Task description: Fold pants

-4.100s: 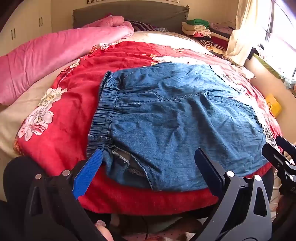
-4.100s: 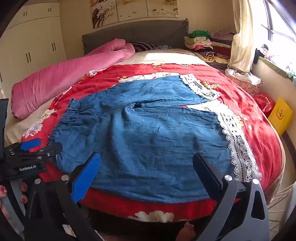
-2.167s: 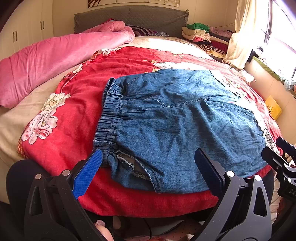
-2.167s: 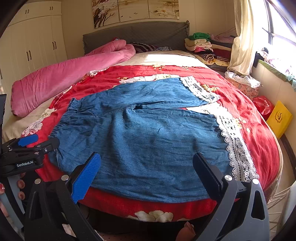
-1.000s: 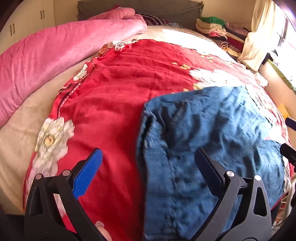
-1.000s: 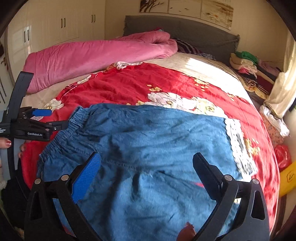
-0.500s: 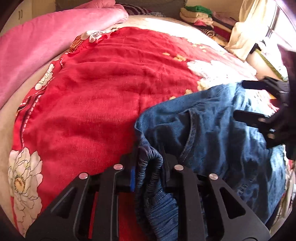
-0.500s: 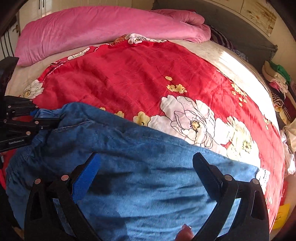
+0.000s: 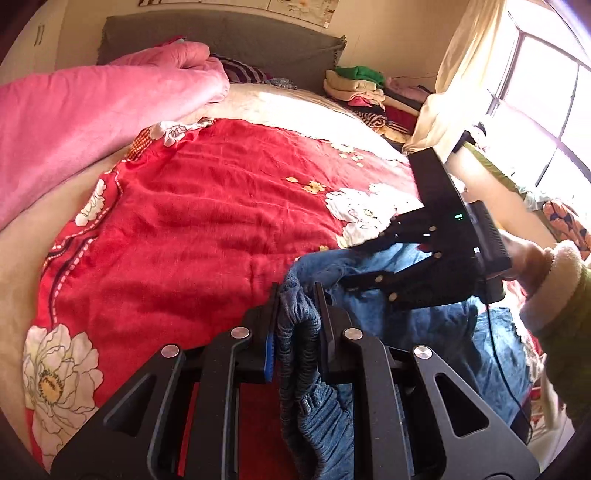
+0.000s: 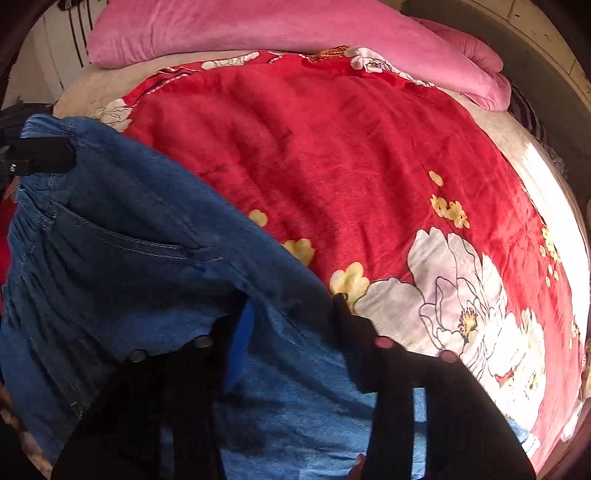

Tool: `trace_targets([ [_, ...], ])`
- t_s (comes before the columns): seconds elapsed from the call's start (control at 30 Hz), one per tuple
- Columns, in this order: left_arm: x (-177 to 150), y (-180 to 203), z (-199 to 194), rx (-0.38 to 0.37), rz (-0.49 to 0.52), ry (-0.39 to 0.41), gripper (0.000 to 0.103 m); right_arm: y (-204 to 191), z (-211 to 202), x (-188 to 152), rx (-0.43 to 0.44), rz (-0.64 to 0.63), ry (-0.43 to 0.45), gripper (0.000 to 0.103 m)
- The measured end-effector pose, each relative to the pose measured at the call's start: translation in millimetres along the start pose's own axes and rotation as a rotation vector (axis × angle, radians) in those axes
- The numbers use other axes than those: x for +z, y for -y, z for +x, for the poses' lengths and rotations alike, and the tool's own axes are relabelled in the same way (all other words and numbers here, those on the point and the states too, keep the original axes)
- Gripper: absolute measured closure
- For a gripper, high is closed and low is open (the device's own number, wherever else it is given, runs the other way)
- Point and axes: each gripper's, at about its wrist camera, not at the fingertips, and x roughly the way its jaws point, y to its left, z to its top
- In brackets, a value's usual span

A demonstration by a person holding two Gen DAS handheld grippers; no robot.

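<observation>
Left wrist view: left gripper (image 9: 297, 314) clamped on the gathered waistband of the denim pants (image 9: 417, 317), lifted at the near right of the red floral blanket (image 9: 192, 221); right gripper (image 9: 364, 264) further right, over denim. Right wrist view: right gripper (image 10: 291, 332) closing, pants (image 10: 122, 236) fabric between its jaws; pink quilt (image 10: 280, 29) far.

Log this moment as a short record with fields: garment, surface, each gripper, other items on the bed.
garment: denim pants, bunched
surface: red floral blanket
left gripper: shut on the elastic waistband
right gripper: jaws closing, denim between them
other items: pink quilt; folded clothes by the headboard
</observation>
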Motion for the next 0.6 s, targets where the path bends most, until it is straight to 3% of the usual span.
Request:
trace_targets([
  [0.03,0,-1,0,0.006,-0.001,-0.001,0.093,-1,-6,-1,0.003,0.018,0.020,0.086],
  [0.07,0,-4,0,0.009,-0.013,-0.005,0.093,0,-12,-3,-0.010,0.044,0.040,0.096],
  [0.1,0,-7,0,0.009,-0.023,-0.008,0.093,2,-20,-6,-0.011,0.076,0.059,0.097],
  [0.3,-3,-4,-14,-0.027,-0.005,0.024,0.093,-10,-80,-33,-0.011,0.197,0.189,0.098],
  [0.6,-24,41,-69,-0.143,0.197,0.106,0.092,-61,-154,-93,-0.021,0.324,0.315,0.098],
])
